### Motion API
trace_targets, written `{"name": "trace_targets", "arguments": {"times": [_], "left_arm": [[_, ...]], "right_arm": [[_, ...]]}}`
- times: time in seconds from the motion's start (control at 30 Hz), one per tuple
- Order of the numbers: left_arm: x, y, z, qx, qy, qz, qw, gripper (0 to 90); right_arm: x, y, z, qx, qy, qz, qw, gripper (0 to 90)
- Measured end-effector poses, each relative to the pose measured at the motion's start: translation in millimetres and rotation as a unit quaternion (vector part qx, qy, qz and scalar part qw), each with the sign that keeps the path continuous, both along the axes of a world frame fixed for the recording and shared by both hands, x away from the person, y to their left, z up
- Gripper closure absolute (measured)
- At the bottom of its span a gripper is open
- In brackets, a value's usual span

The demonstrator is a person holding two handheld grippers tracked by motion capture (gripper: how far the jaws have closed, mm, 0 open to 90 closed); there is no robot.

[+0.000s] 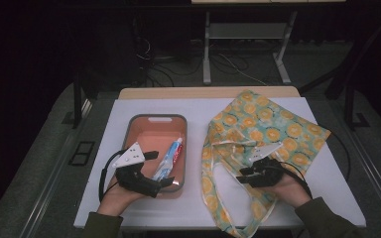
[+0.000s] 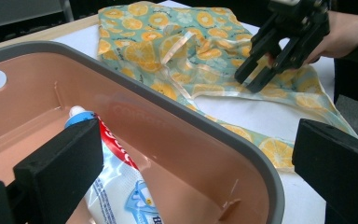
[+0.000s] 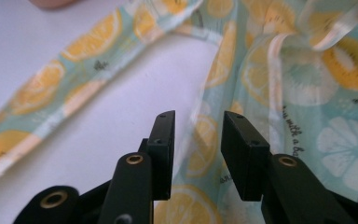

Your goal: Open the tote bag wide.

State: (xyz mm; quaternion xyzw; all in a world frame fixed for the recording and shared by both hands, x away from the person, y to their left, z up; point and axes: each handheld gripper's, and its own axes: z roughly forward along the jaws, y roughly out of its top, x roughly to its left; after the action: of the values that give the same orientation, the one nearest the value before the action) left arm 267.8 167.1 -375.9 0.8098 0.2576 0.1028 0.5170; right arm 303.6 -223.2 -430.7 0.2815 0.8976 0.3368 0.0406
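A tote bag (image 1: 268,124) printed with orange slices lies flat on the right of the white table, its long handles (image 1: 213,198) trailing toward the front edge. My right gripper (image 1: 243,176) hovers low over the bag's handle end. Its jaws (image 3: 198,116) stand a little apart with the bag's edge (image 3: 205,140) showing in the gap, untouched by the pads. A salmon tub (image 1: 156,118) with a grey rim holds a toothpaste tube (image 1: 171,157). My left gripper (image 1: 159,168) is wide open astride the tub's near right wall (image 2: 177,107), one jaw inside beside the tube (image 2: 116,186).
The white table top (image 1: 327,173) has bare room around the tub and bag. Beyond the table's far edge stand a metal frame (image 1: 207,49) and cables on the floor. In the left gripper view the right gripper (image 2: 251,80) and the bag (image 2: 191,42) lie past the tub.
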Motion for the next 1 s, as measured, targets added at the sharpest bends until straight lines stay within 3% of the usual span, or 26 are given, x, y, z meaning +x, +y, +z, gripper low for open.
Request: {"name": "trace_targets", "arguments": {"times": [0.1,0.27,0.33,0.43,0.63,0.7,0.8,0.87,1.0], "left_arm": [[0.1,0.4,0.0,-0.001,0.001,0.0,1.0,0.4],[0.0,0.0,-0.1,0.0,0.0,0.001,1.0,0.4],[-0.1,-0.2,0.0,0.001,0.0,0.001,1.0,0.4],[0.1,0.0,0.0,0.0,0.0,0.001,1.0,0.4],[0.1,-0.1,-0.1,0.0,0.0,0.001,1.0,0.4],[0.0,-0.2,-0.1,0.001,0.0,0.001,1.0,0.4],[0.1,-0.2,-0.1,0.001,0.001,0.001,1.0,0.4],[0.2,-0.1,0.0,0.001,0.001,0.001,1.0,0.4],[0.0,-0.3,-0.1,0.001,0.0,0.001,1.0,0.4]], "right_arm": [[0.7,4.5,-6.0,-0.028,-0.004,0.0,0.9996,70.2],[1.6,5.3,-8.5,-0.036,-0.015,0.011,0.9992,88.4],[1.6,4.3,-7.8,-0.033,-0.016,0.012,0.9992,89.5],[-6.6,6.2,-1.4,-0.01,-0.008,0.035,0.9993,89.6],[-19.1,19.5,-2.2,-0.006,0.005,0.073,0.9973,88.8],[-20.4,22.4,-2.2,-0.001,0.009,0.081,0.9966,78.0],[-20.5,17.0,9.2,0.031,-0.007,0.069,0.9971,71.2],[-19.6,12.7,14.7,0.039,-0.019,0.054,0.9976,71.0],[-17.5,13.1,8.5,0.014,-0.03,0.046,0.9984,70.4]]}}
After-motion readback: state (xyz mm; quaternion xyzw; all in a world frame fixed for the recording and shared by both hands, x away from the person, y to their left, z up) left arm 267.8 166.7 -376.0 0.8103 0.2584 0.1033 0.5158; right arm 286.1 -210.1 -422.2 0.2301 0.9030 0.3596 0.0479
